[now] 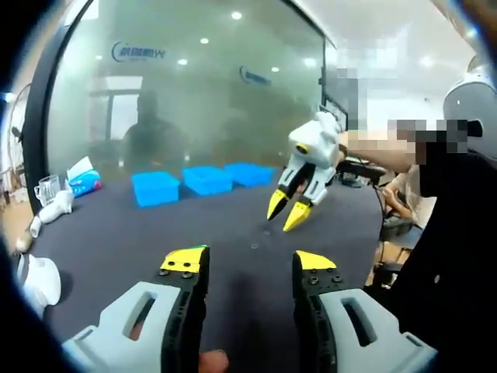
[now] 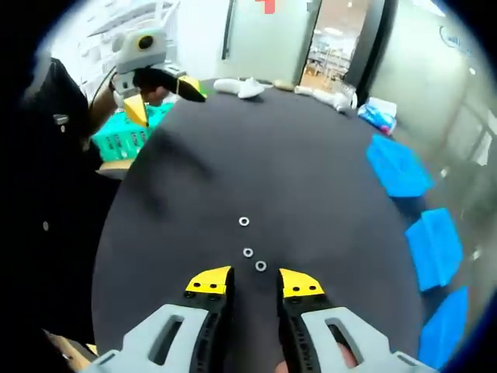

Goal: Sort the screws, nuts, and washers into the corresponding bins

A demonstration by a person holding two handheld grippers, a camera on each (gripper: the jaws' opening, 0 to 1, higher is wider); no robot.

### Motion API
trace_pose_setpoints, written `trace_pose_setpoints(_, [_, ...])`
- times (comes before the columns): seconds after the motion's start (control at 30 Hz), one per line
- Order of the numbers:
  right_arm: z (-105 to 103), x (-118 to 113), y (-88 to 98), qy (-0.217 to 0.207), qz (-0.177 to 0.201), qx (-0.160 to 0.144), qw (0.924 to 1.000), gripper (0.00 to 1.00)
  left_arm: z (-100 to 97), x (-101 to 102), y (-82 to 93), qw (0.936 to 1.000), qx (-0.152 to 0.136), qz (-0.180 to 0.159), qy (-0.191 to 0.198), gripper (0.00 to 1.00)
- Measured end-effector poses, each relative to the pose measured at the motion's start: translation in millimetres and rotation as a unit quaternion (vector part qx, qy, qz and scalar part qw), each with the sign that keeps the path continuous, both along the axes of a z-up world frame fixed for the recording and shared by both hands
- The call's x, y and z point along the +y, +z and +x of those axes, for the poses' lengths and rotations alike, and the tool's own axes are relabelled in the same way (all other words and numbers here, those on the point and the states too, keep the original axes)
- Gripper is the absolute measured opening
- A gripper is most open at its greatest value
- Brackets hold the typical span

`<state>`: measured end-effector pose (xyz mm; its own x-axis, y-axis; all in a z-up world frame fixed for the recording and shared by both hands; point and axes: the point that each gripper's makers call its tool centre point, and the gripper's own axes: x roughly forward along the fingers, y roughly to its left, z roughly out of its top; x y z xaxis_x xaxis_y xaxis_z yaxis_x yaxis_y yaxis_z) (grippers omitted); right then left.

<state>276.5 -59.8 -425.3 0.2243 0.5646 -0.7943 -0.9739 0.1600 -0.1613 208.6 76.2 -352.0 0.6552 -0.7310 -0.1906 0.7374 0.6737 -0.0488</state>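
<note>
Dark round desk (image 2: 311,155), carrying three blue bins (image 1: 156,188) in a row along one edge; seen from the left gripper view they stood side by side against a frosted glass wall (image 1: 194,85), and their insides could not be made out, being viewed from low and far. In the right gripper view the same bins (image 2: 397,165) lined the desk's right-hand edge, again with contents not discernible. Loose hardware: three small ring-shaped pieces, washers or nuts (image 2: 244,221), lay in a short line near the middle of the desk, well apart from the bins, the nearest one just ahead of the right gripper's tips. Left gripper (image 1: 247,263): yellow-tipped jaws stood wide apart over bare desk, holding nothing. Right gripper (image 2: 255,281): jaws parted moderately, empty, hovering just short of the rings; it also showed in the left gripper view (image 1: 289,211), held above the desk with its tips close together. Other items: white objects (image 2: 242,87) and a clear cup (image 1: 46,189) at the desk's far edge, a blue packet (image 1: 84,183) beside them, and a green crate (image 2: 124,138) off the desk's edge.
</note>
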Motion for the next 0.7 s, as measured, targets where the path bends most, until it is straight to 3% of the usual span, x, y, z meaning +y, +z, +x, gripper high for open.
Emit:
trace_pose_setpoints(0.3, [5,5,-8.8,0.005,-0.014,0.020,0.9997,0.17,2.4,6,-0.9,1.0000,0.001,-0.003,0.007,0.42])
trace_pose_setpoints(0.43, [13,4,-14.1,-0.014,-0.010,0.029,0.9994,0.12,4.1,8,-2.7,0.9999,0.003,-0.004,0.010,0.42])
trace_pose_setpoints(0.7, [4,6,-16.0,-0.005,-0.014,0.037,0.9992,0.04,5.6,11,-3.7,0.9998,0.003,-0.008,0.016,0.41])
